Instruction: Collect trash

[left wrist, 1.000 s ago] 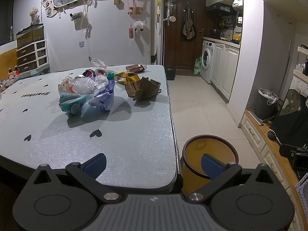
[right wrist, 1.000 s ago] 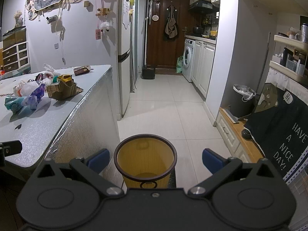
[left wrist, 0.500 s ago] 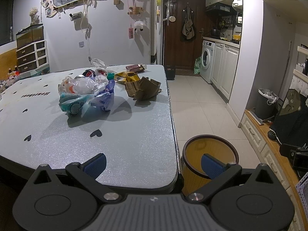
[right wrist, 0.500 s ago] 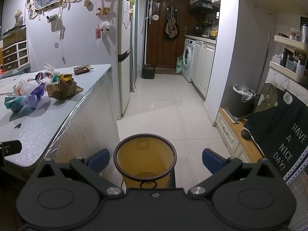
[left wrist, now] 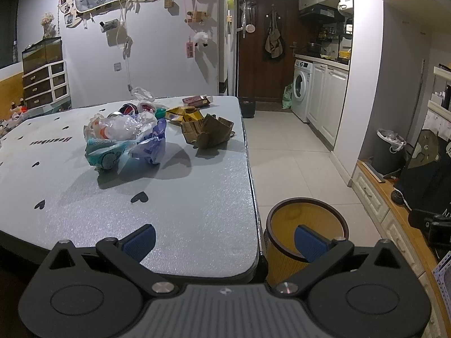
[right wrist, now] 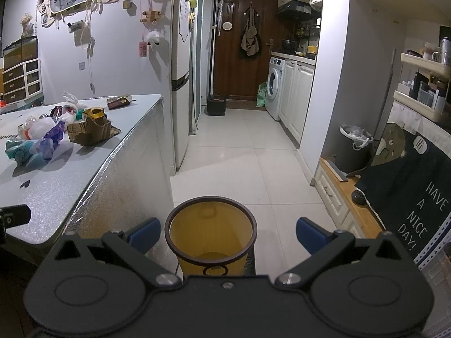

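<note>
One yellow bin (right wrist: 210,232) is seen on the floor near the table (left wrist: 197,211). One torn cardboard box (left wrist: 208,133), one yellow carton (left wrist: 184,114), one bundle of plastic bags (left wrist: 124,140) and one small dark packet (left wrist: 196,100) are counted on it. Two grippers are noted, the left gripper (left wrist: 225,242) and the right gripper (right wrist: 228,233).

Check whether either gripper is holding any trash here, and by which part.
Nothing is held. The left gripper and right gripper are both open with nothing between their fingers; the trash pile sits untouched on the table.

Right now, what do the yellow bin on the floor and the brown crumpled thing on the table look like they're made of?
Yellow bin: likely plastic, smooth walls with a dark rim band. Brown crumpled piece: looks like cardboard, matte with torn, folded flaps.
</note>
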Demonstrator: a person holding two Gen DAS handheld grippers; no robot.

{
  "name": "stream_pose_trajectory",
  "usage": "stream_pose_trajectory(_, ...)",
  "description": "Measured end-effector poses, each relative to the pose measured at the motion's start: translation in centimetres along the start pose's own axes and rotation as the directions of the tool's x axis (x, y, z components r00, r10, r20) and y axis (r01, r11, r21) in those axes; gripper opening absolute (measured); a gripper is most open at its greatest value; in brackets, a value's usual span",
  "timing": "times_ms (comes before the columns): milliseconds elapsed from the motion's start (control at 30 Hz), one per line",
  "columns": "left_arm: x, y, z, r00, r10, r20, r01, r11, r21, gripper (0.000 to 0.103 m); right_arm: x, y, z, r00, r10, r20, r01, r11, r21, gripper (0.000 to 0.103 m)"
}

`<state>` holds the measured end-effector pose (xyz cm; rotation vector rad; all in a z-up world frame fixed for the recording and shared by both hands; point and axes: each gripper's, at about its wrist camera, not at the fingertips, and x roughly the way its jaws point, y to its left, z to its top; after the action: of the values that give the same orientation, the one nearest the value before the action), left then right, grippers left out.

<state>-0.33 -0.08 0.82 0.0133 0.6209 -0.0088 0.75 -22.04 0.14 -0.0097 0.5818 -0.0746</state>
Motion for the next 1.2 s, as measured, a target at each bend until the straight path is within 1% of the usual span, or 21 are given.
stream_pose_trajectory(633,-0.14,-0.22,0.07,1.0,-0.004,0.003,0.004,1.0,0.004,0.103,-0.12,0.08,0.13,1.0,-0.004,-0.001,0.004,1.0,-0.004,0.103)
stream_pose_trajectory(1200,-0.07,-0.41,-0.14,1.0,-0.014,0.009,0.014,1.0,0.001,0.103,0.23,0.15,-0.42,1.0,-0.01,-0.001,0.01,1.0,-0.009,0.103)
